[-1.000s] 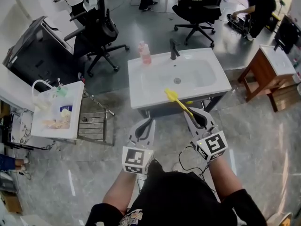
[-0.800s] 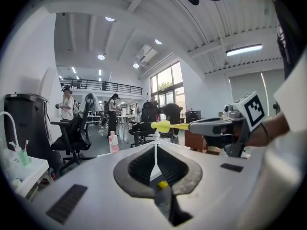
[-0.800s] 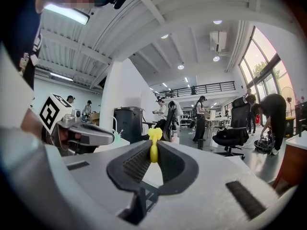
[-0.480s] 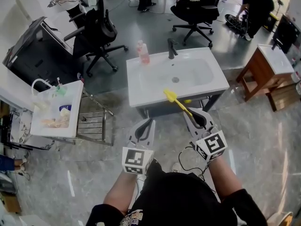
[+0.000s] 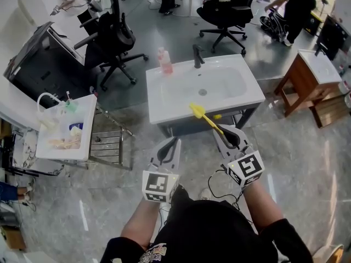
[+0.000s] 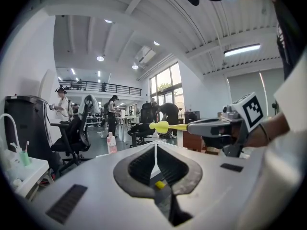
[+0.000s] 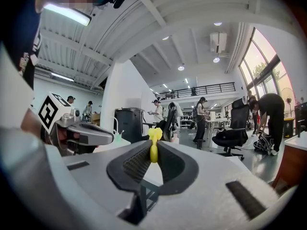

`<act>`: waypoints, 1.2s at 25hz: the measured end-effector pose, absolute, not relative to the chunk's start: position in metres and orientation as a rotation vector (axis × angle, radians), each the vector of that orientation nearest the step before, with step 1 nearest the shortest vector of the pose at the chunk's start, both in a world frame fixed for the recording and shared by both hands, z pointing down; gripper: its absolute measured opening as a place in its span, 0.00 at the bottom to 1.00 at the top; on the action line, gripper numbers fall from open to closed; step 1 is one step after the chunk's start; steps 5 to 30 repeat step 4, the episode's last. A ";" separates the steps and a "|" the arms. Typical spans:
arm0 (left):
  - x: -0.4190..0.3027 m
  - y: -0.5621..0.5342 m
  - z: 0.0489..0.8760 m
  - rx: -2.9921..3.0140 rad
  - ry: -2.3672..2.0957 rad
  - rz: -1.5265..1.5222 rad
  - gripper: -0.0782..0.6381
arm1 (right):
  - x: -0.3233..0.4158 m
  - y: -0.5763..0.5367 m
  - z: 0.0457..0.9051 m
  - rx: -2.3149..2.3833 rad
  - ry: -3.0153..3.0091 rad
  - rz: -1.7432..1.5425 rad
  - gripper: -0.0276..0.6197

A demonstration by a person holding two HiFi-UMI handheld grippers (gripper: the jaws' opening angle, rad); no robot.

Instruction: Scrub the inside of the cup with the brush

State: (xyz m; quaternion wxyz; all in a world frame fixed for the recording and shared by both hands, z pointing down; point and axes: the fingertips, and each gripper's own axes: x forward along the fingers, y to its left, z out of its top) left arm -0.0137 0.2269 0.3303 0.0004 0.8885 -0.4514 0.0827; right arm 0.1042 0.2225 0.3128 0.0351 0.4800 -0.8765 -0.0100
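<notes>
My right gripper (image 5: 224, 132) is shut on the handle of a yellow brush (image 5: 204, 118), whose bristled head points up and away over the front rim of the white sink (image 5: 164, 111). In the right gripper view the brush (image 7: 154, 146) stands pinched between the dark pads. My left gripper (image 5: 173, 142) is level with it on the left, shut with nothing between its jaws. The left gripper view shows its pads (image 6: 144, 164) meeting, with the brush (image 6: 161, 126) off to the right. No cup shows in any view.
The sink has a dark faucet (image 5: 196, 55) and a pink bottle (image 5: 164, 61) on its back rim. A small white table (image 5: 88, 149) with clutter stands to the left beside a wire rack (image 5: 112, 144). There are office chairs (image 5: 116, 37) behind and a wooden stand (image 5: 307, 81) to the right.
Both grippers and the brush keep their places. The sink has drifted slightly up and left in the picture, and people at the back have shifted.
</notes>
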 end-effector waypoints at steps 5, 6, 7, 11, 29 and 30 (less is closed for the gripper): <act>-0.014 0.232 0.330 2.798 -1.415 0.258 0.13 | 0.103 0.228 0.313 1.475 -2.695 -0.041 0.10; -0.014 0.232 0.330 2.798 -1.415 0.258 0.13 | 0.103 0.228 0.313 1.475 -2.695 -0.041 0.10; -0.014 0.232 0.330 2.798 -1.415 0.258 0.13 | 0.103 0.228 0.313 1.475 -2.695 -0.041 0.10; -0.014 0.232 0.330 2.798 -1.415 0.258 0.13 | 0.103 0.228 0.313 1.475 -2.695 -0.041 0.10; -0.014 0.232 0.330 2.798 -1.415 0.258 0.13 | 0.103 0.228 0.313 1.475 -2.695 -0.041 0.10; -0.014 0.232 0.330 2.798 -1.415 0.258 0.13 | 0.103 0.228 0.313 1.475 -2.695 -0.041 0.10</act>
